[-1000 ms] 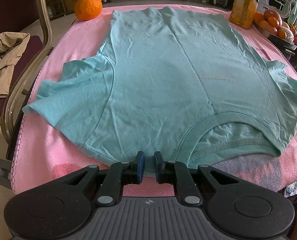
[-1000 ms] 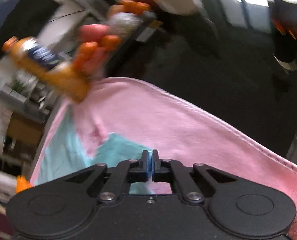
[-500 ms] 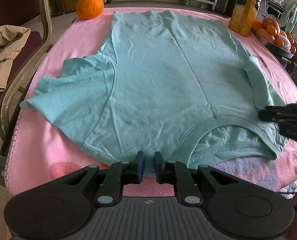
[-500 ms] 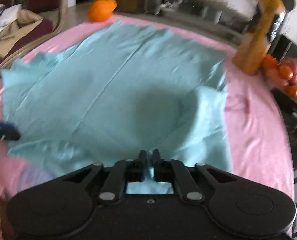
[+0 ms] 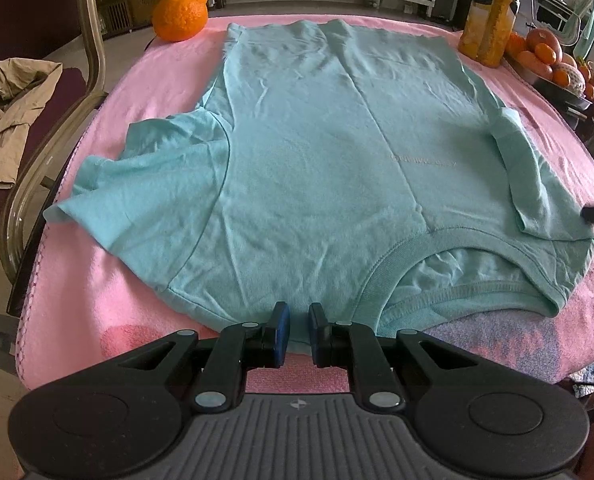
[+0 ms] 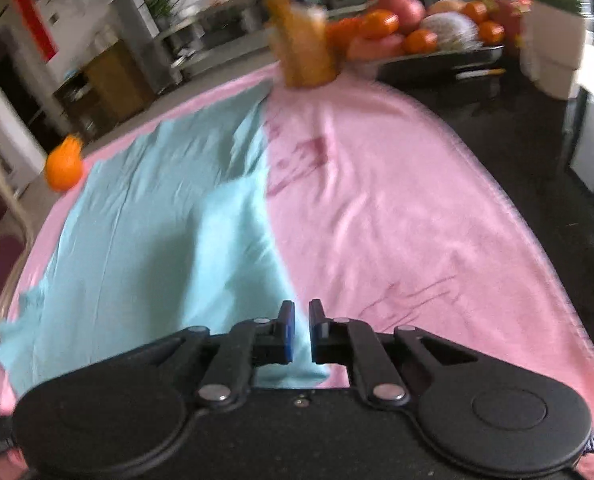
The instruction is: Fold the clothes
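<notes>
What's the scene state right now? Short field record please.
garment: teal cotton t-shirt, spread flat, collar nearest the left wrist camera
right sleeve: folded inward onto the body
left sleeve: spread out
surface: pink terry towel
left tongs: slightly open at the shirt's near edge
right tongs: open, empty
clutter: large orange citrus fruit

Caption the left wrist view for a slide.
Open left gripper at the shoulder hem of a teal T-shirt spread on a pink towel.
</notes>
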Tool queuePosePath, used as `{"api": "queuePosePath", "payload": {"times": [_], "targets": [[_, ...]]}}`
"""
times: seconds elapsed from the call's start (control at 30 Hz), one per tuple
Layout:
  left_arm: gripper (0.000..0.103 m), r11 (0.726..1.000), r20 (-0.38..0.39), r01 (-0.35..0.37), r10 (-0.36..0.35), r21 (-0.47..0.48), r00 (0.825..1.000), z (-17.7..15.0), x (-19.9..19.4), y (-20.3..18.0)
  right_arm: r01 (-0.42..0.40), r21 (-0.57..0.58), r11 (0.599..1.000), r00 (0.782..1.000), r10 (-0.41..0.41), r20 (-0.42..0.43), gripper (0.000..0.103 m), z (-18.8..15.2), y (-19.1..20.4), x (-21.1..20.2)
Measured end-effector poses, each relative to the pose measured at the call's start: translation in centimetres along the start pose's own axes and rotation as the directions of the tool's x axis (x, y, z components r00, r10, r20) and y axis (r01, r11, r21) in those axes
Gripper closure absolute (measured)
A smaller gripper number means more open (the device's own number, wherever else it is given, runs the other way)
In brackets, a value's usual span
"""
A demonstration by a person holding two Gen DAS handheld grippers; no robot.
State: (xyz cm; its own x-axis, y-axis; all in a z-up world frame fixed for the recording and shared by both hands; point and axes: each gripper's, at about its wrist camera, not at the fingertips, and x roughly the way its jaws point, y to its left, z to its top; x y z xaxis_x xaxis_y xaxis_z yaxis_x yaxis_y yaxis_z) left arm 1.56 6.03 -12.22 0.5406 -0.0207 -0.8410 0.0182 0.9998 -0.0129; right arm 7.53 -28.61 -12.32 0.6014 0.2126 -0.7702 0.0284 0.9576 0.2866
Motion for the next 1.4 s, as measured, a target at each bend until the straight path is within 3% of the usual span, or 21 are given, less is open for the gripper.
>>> {"api": "queuePosePath", "payload": {"times": [0.17, 0.33, 0.4, 0.57, 0.77, 0.97, 1.03, 1.07, 1.1, 1.17, 1.23, 1.33, 1.37, 1.4], "targets": [[0.089, 1.0, 0.001, -0.002, 0.002, -0.002, 1.0, 0.1, -0.3, 0.1, 0.136, -0.089, 0.987, 0.984, -0.145, -0.101, 0.096, -0.4, 1.8, 0.3], [0.089, 1.0, 0.004, -0.004, 0.004, -0.005, 1.0, 0.2, -0.6, 0.2, 0.054, -0.144, 0.988, 0.997, -0.06, -0.04, 0.093, 2.5, 5.3, -3.7], [0.089, 0.999, 0.035, 0.001, 0.0, -0.032, 0.999, 0.7, -1.5, 0.9, 0.019, -0.189, 0.982, 0.999, -0.026, -0.031, 0.087, 4.1, 7.4, -4.4], [0.088, 0.996, 0.102, 0.016, -0.007, -0.093, 0.995, 2.0, -3.5, 2.3, -0.049, -0.189, 0.981, 0.993, 0.028, -0.111, 0.084, 7.5, 10.5, -0.7], [0.088, 0.994, 0.079, 0.027, -0.018, -0.109, 0.997, 1.9, -2.8, 2.9, -0.031, -0.128, 0.991, 0.98, 0.005, -0.198, 0.084, 8.3, 11.6, 6.3], [0.088, 0.991, 0.048, 0.04, -0.034, -0.124, 0.998, 1.5, -1.6, 3.1, 0.089, -0.23, 0.969, 0.967, -0.139, -0.214, 0.074, 7.2, 12.5, 9.6], [0.088, 0.991, 0.044, 0.042, -0.037, -0.126, 0.998, 1.4, -1.5, 3.1, 0.109, -0.277, 0.955, 0.969, -0.164, -0.185, 0.078, 6.7, 13.0, 9.7], [0.088, 0.991, 0.042, 0.042, -0.037, -0.126, 0.998, 1.4, -1.4, 3.1, 0.134, -0.289, 0.948, 0.968, -0.188, -0.167, 0.094, 6.6, 13.0, 9.5], [0.088, 0.991, 0.04, 0.041, -0.036, -0.127, 0.999, 1.3, -1.4, 3.1, 0.156, -0.298, 0.942, 0.967, -0.207, -0.15, 0.1, 6.5, 13.1, 9.4], [0.088, 0.99, 0.041, 0.04, -0.035, -0.132, 0.999, 1.2, -1.4, 3.2, 0.122, -0.242, 0.963, 0.979, -0.157, -0.131, 0.101, 6.8, 12.3, 8.8], [0.088, 0.989, 0.038, 0.041, -0.036, -0.139, 0.999, 1.2, -1.3, 3.3, 0.015, -0.178, 0.984, 0.997, -0.028, -0.07, 0.101, 7.1, 11.5, 7.3], [0.087, 0.989, 0.028, 0.04, -0.036, -0.145, 0.999, 1.1, -1.0, 3.2, -0.17, -0.126, 0.977, 0.984, 0.161, -0.076, 0.098, 7.1, 10.5, 6.5], [0.087, 0.988, 0.026, 0.039, -0.035, -0.146, 0.999, 1.0, -1.0, 3.2, -0.182, -0.119, 0.976, 0.978, 0.168, -0.12, 0.086, 7.1, 10.5, 7.0], [0.087, 0.988, 0.024, 0.036, -0.033, -0.147, 0.999, 0.9, -1.1, 3.2, -0.165, -0.119, 0.979, 0.977, 0.146, -0.158, 0.064, 7.0, 10.5, 7.4]]}}
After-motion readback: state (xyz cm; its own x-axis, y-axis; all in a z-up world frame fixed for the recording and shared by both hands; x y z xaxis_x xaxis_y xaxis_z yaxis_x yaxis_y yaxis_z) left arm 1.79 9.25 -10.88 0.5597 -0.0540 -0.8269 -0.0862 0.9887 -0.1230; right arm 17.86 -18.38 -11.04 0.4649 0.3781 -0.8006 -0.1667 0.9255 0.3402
